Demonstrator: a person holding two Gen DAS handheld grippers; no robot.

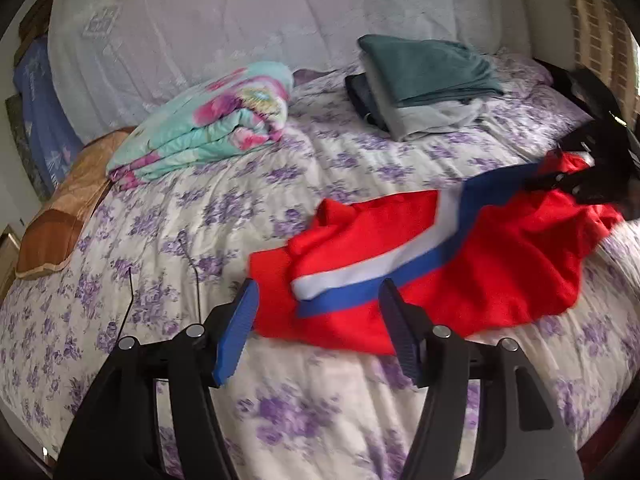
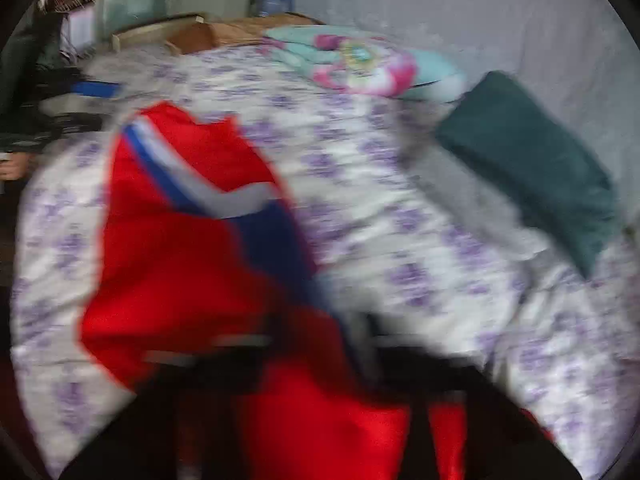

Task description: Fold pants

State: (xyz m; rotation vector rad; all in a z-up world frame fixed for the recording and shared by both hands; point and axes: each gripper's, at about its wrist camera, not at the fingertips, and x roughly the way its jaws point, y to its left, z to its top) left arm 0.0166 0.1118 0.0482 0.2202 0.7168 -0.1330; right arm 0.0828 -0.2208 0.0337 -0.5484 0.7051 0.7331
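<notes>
Red pants [image 1: 480,264] with a white and blue side stripe lie crumpled on the floral bedspread [image 1: 200,216]. My left gripper [image 1: 316,320] is open and empty, its blue-padded fingers [image 1: 236,332] just short of the pants' near end. My right gripper [image 1: 560,180] is at the far right, shut on the pants' other end and lifting it. The right wrist view is blurred; the red pants [image 2: 180,264] drape over the gripper [image 2: 320,344] and hide its fingers.
A folded teal floral blanket [image 1: 208,120] lies at the back left. A stack of folded clothes topped by a teal piece [image 1: 424,68] sits at the back right. A brown pillow [image 1: 64,224] lies at the left edge. White curtain behind.
</notes>
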